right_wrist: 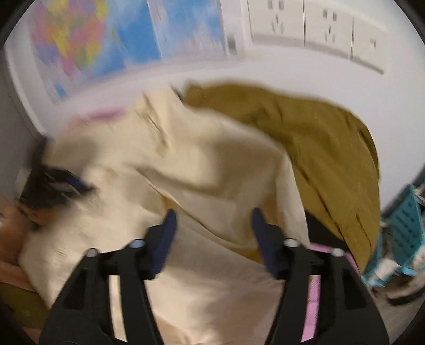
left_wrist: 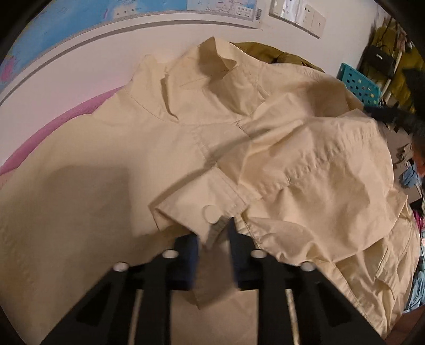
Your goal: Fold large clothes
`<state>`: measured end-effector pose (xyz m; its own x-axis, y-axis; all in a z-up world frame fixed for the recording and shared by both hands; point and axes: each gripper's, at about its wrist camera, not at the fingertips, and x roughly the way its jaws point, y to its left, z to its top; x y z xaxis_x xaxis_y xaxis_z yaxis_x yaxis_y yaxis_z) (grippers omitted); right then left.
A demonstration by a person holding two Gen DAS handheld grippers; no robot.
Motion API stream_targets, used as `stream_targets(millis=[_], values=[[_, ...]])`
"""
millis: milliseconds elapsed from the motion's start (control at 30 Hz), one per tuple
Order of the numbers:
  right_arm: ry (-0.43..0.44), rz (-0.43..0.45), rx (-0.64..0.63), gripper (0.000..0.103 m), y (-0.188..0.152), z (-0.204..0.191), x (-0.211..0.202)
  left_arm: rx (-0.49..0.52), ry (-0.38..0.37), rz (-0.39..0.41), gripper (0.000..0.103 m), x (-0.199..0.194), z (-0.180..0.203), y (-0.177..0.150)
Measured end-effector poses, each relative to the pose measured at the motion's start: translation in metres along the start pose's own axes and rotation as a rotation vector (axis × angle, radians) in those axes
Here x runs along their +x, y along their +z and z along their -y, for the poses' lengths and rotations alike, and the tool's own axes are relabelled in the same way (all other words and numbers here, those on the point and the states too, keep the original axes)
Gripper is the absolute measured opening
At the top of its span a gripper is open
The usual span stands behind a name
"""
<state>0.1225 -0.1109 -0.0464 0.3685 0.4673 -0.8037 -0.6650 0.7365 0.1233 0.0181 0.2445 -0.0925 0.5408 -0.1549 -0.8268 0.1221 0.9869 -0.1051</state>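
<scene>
The left tool (left_wrist: 213, 233) pinches the cuff (left_wrist: 202, 209) of a cream shirt (left_wrist: 111, 164), its two dark blue pads closed narrowly on the cloth just below a pale round button (left_wrist: 211, 213). Ahead of this tool the shirt lies spread over a pink surface (left_wrist: 53, 124), with its collar (left_wrist: 212, 63) standing up at the far end near the wall. To the tool's right the sleeve and side of the shirt bunch into loose, rumpled folds.

The right tool (right_wrist: 213, 225) hangs wide apart above the cream shirt (right_wrist: 186, 169), holding nothing; its fingers (right_wrist: 168, 233) sit over the fabric, and the blur hides whether they touch it. Ahead and to the right of this tool an olive-green garment (right_wrist: 318, 143) lies heaped, partly under the shirt's edge. Further right stands a teal perforated basket (right_wrist: 403, 233). A coloured map (right_wrist: 106, 39) and white wall sockets (right_wrist: 318, 24) hang on the wall ahead.
</scene>
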Motion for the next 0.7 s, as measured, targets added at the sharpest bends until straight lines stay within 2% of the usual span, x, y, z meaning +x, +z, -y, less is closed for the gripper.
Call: stream_targets(millis=[33,100,167,200,267,300,333,400,433,500,533,600,633,700], values=[[0.032,-0.041,0.02,0.057,-0.003,0.003,0.014,-0.002,-0.003,0.003,0.014,-0.003,0.001,-0.001],[0.06,-0.07,0.062,0.012,-0.006,0.008,0.035,-0.02,0.001,0.007,0.015,-0.007,0.001,-0.002],[0.041,-0.029,0.039,0.007,-0.002,0.004,0.037,-0.03,-0.002,0.022,0.015,-0.016,0.002,-0.003],[0.036,0.047,0.04,0.006,0.006,-0.001,0.026,-0.035,0.002,0.033,0.015,-0.02,0.003,-0.004],[0.061,0.197,0.048,0.005,0.019,-0.007,0.004,-0.041,0.001,0.071,0.016,-0.038,0.002,-0.005],[0.058,0.249,0.038,0.005,0.025,-0.01,0.0,-0.052,0.004,0.1,0.021,-0.047,0.0,-0.003],[0.047,0.262,0.027,0.005,0.029,-0.013,0.001,-0.066,0.01,0.127,0.024,-0.056,-0.003,-0.002],[-0.012,0.162,-0.004,0.006,0.035,-0.019,0.032,-0.078,0.013,0.163,0.046,-0.065,-0.005,-0.001],[-0.055,0.088,0.002,0.006,0.033,-0.019,0.055,-0.085,0.007,0.173,0.049,-0.068,-0.005,-0.001],[-0.112,0.0,-0.024,0.01,0.026,-0.019,0.084,-0.083,0.0,0.166,0.057,-0.066,-0.003,-0.001],[-0.142,-0.016,-0.033,0.011,0.022,-0.02,0.092,-0.076,0.009,0.155,0.06,-0.065,-0.003,-0.003],[-0.138,0.004,-0.016,0.02,0.021,-0.021,0.087,-0.045,0.038,0.132,0.062,-0.059,0.002,-0.006],[-0.139,0.036,0.0,0.024,0.022,-0.023,0.078,-0.023,0.044,0.12,0.062,-0.056,0.005,-0.009],[-0.124,0.131,0.014,0.04,0.023,-0.028,0.046,0.0,0.055,0.108,0.063,-0.05,0.007,-0.014]])
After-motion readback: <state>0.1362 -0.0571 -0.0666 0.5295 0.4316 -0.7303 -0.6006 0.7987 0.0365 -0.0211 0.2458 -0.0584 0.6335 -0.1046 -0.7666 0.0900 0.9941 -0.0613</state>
